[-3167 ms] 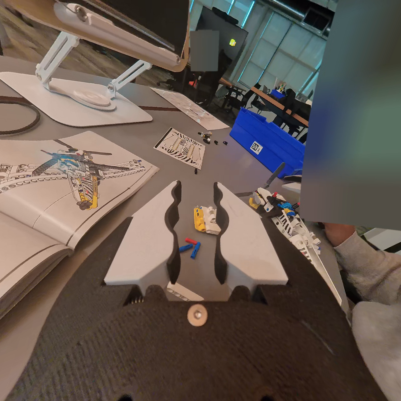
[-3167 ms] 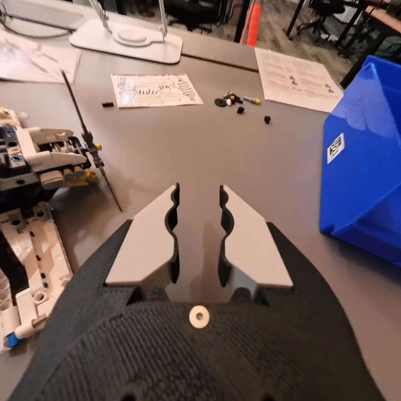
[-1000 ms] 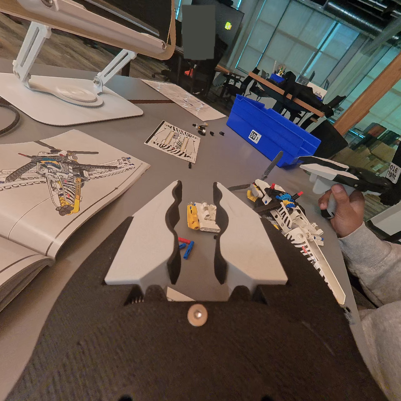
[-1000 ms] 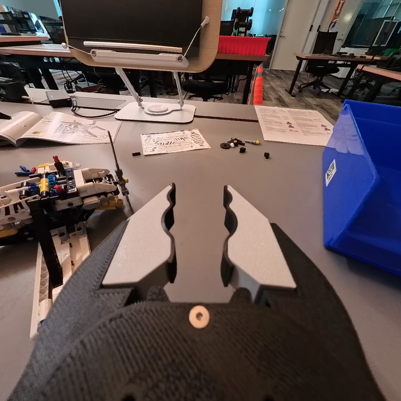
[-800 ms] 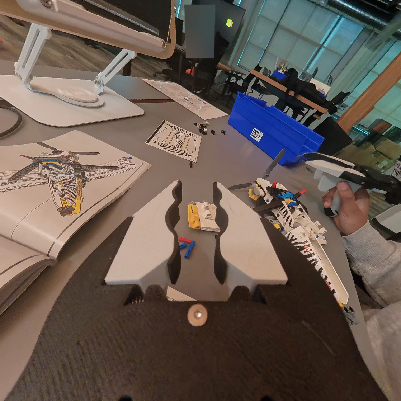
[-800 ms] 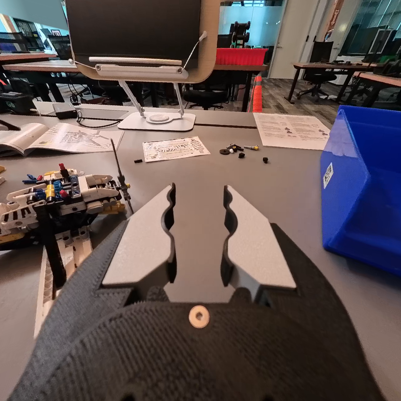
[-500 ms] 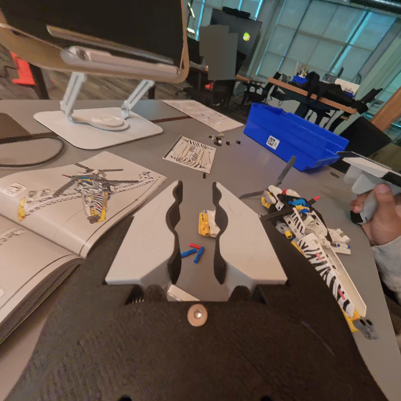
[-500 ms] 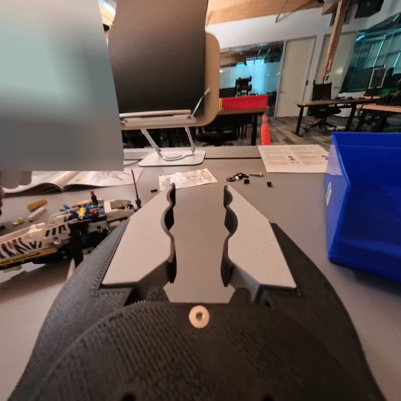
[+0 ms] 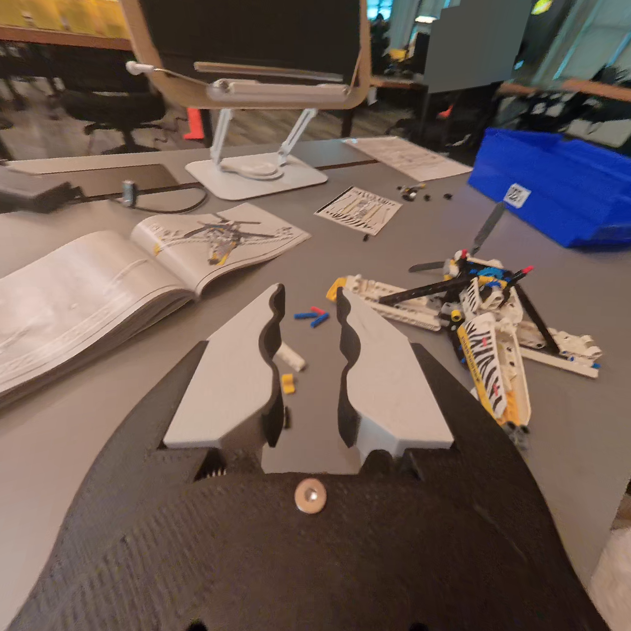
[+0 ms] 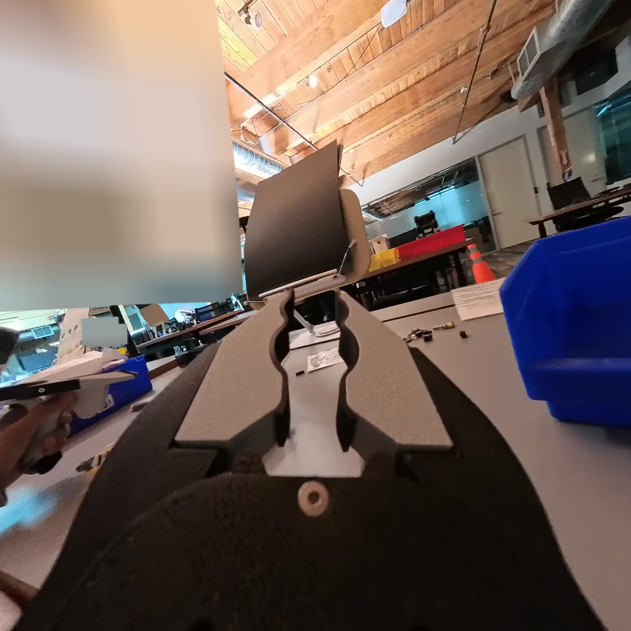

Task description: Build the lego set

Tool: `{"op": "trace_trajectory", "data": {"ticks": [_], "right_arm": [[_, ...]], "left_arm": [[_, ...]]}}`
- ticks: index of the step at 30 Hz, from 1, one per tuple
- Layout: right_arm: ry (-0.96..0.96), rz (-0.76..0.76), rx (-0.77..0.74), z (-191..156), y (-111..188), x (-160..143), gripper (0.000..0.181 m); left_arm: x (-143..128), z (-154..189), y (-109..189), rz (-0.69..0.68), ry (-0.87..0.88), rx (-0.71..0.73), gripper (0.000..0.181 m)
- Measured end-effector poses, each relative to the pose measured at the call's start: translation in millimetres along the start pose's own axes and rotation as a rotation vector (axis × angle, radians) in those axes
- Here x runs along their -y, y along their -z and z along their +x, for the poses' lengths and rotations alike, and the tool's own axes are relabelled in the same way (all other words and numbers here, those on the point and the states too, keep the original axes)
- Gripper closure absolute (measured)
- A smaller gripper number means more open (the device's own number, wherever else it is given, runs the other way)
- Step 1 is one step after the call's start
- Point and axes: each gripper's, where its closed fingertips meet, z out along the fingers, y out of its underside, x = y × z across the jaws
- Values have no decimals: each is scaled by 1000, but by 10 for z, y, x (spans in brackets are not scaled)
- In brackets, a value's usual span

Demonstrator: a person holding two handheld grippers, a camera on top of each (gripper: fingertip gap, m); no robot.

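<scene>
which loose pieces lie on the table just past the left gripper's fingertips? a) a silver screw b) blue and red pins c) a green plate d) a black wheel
B: in the left wrist view, a few small blue and red pins lie on the grey table just beyond the open left gripper, which holds nothing.

It was an open-plan office or workshop: rows of long desks (image 10: 577,206) and office chairs (image 9: 112,106), glass partitions, exposed timber ceiling (image 10: 358,68), ducting, and blue parts bins (image 10: 573,327).
</scene>
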Motion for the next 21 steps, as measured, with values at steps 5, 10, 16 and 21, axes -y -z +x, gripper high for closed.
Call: {"op": "trace_trajectory", "data": {"ticks": [5, 10, 16, 21], "right_arm": [[34, -15, -24, 34, 31, 14, 164], [10, -10, -17, 51, 37, 23, 165], [-18, 3, -14, 76, 51, 42, 165], [-29, 3, -8, 77, 49, 40, 165]], "left_arm": [[-184, -163, 207, -86, -2, 123, 150], [-372, -218, 158, -136, 19, 150, 149], [-532, -247, 102, -203, 14, 161, 146], [-561, -262, 87, -224, 14, 171, 142]]}}
